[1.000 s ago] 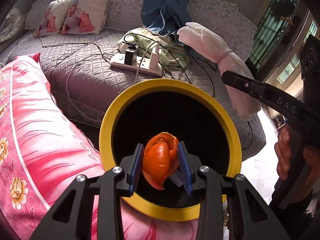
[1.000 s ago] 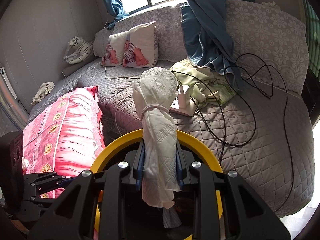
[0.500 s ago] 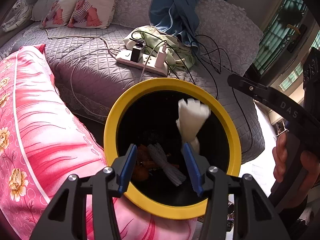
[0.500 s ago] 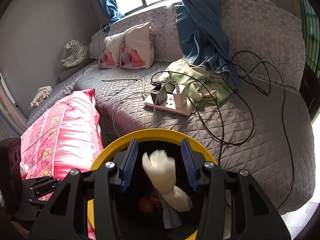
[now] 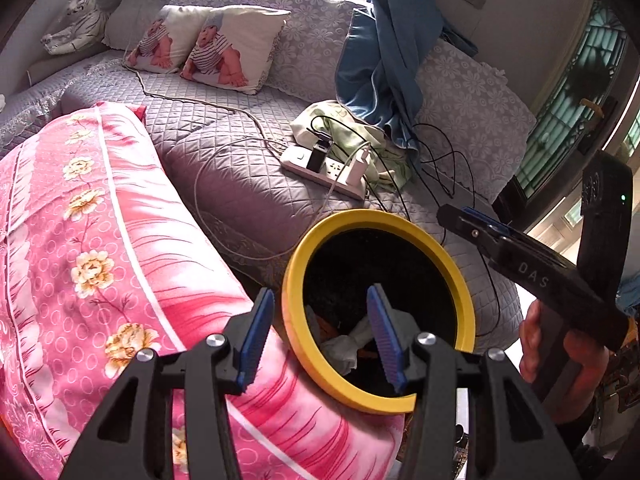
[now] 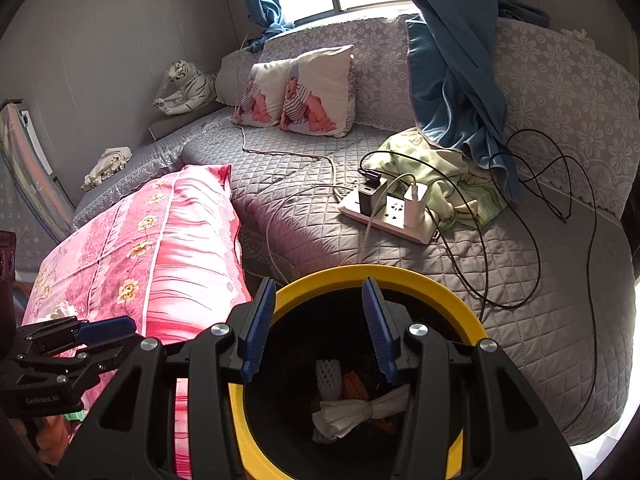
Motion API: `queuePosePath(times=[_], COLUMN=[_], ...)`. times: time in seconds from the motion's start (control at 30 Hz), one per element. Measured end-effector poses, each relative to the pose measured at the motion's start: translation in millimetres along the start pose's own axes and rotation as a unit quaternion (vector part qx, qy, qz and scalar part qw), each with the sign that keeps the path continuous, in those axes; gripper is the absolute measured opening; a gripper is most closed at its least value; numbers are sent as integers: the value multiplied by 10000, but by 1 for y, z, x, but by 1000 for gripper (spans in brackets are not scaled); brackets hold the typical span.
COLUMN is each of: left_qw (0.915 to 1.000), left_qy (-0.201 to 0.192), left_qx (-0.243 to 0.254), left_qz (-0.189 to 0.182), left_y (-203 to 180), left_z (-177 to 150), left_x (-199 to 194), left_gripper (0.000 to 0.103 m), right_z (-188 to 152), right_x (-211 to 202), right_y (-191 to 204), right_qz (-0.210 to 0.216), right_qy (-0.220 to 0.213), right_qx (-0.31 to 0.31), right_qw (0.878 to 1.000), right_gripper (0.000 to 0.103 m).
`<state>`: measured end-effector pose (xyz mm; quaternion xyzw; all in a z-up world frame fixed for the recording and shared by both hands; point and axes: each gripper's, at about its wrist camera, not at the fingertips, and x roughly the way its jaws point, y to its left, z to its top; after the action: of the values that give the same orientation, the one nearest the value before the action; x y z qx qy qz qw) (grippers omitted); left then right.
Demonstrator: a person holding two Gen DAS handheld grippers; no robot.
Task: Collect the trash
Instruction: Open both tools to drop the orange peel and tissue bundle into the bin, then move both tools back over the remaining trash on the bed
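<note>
A yellow-rimmed black trash bin (image 5: 304,248) (image 6: 440,284) stands between the pink quilt and the grey sofa. Inside lie a tied white tissue bundle (image 6: 360,410) (image 5: 344,346), a white foam net (image 6: 329,378) and orange peel (image 6: 354,386). My left gripper (image 5: 320,336) is open and empty over the bin's left rim. My right gripper (image 6: 318,328) is open and empty above the bin's near side. The right gripper also shows in the left wrist view (image 5: 480,228), at the bin's right. The left gripper also shows in the right wrist view (image 6: 100,330), at the bin's left.
A folded pink flowered quilt (image 5: 100,248) (image 6: 160,232) lies left of the bin. On the grey quilted sofa (image 6: 540,320) sit a white power strip (image 6: 392,216) (image 5: 324,168) with chargers and loose black cables (image 6: 520,240), green cloth (image 6: 440,176), blue curtain (image 6: 452,60) and baby-print cushions (image 6: 304,92).
Both grippers opened and dropped their loads into the bin: the orange peel from the left, the white tissue bundle from the right. Both then pulled back, the left one shifting left.
</note>
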<state>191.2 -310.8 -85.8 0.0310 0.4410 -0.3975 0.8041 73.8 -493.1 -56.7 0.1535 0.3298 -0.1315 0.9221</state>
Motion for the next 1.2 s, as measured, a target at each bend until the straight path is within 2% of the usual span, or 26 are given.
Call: queuePosePath(times=[0.27, 0.5, 0.57, 0.63, 0.83, 1.03, 1.2], left_qw=[9968, 9892, 9863, 9826, 9724, 9625, 9538], left_qy=[-500, -791, -844, -930, -1080, -1176, -1211], left_qx=[-393, -693, -780, -876, -1084, -1368, -1564], left_qz=[478, 1020, 1187, 1351, 1763, 2027, 2262], left_y=[62, 116, 131, 145, 179, 209, 233], left_z=[-7, -25, -33, -41, -67, -98, -124], left_x=[-74, -134, -149, -165, -207, -240, -261], left_gripper=[46, 46, 50, 55, 58, 63, 65], right_z=[3, -2, -6, -10, -27, -54, -72], right_x=[0, 0, -1, -2, -4, -6, -4], right_y=[74, 143, 162, 181, 237, 279, 300], right_qz=[521, 1126, 1335, 1520, 2025, 2340, 2415], right_qy=[29, 154, 208, 256, 486, 765, 980], right_qx=[-591, -1103, -1208, -1334, -1765, -2186, -2406], right_qw=[9969, 9874, 9834, 9790, 9620, 9443, 9350], right_gripper=[43, 44, 49, 49, 49, 50, 51])
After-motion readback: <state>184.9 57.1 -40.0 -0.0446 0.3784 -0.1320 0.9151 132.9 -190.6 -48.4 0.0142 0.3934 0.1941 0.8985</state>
